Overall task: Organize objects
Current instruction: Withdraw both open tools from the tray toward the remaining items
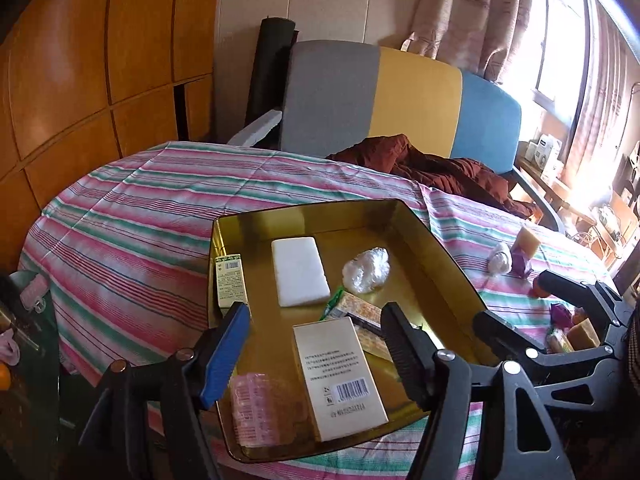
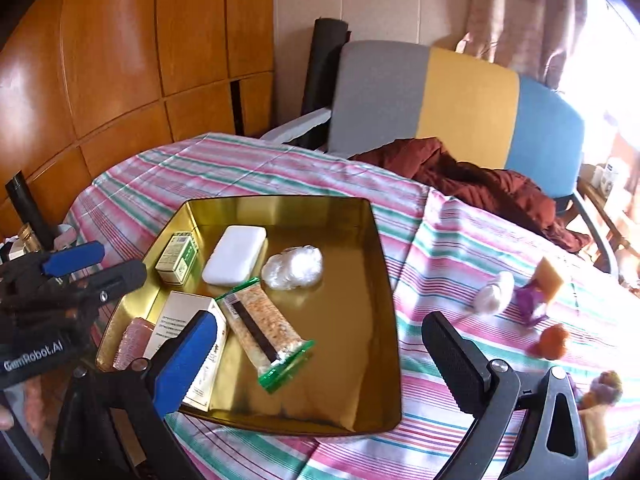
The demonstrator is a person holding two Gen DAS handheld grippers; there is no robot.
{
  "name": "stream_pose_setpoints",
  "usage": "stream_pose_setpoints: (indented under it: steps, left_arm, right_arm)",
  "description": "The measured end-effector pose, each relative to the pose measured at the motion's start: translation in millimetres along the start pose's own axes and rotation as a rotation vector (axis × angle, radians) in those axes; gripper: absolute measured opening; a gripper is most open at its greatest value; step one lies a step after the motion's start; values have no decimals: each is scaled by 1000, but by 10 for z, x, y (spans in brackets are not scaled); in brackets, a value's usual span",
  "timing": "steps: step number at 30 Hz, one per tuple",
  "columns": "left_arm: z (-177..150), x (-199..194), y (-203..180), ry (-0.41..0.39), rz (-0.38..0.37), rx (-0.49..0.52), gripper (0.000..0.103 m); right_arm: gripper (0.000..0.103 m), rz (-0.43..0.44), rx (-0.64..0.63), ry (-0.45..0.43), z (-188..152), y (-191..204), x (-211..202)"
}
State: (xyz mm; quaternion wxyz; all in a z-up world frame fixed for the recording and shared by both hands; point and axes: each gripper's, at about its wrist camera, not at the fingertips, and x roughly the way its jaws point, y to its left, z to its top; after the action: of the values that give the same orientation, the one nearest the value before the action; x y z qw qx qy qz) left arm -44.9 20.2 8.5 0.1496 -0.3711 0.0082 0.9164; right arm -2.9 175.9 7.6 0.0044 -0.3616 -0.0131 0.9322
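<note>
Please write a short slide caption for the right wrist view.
Open right gripper above shallow gold metal tray holding white rectangular soap bar.

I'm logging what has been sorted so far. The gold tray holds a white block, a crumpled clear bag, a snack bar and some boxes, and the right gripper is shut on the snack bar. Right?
Not quite. The right gripper is open and holds nothing; the snack bar lies loose in the gold tray, as the right wrist view shows. The white block, crumpled clear bag and boxes are in the tray as you say.

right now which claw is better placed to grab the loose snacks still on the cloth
Right. Its open claw sits beside the loose snacks on the striped cloth, right of the gold tray; the left claw hovers over the tray.
</note>
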Motion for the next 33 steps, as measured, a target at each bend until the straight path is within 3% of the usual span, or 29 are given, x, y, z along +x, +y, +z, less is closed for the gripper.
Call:
stream_pose_setpoints:
  steps: [20, 33]
  left_arm:
    - [-93, -109, -293, 12, -12, 69, 69]
    - [-89, -93, -565, 19, -54, 149, 69]
  right_arm:
    - [103, -97, 42, -29, -223, -276, -219]
    - [103, -195, 142, -16, -332, -917, -340]
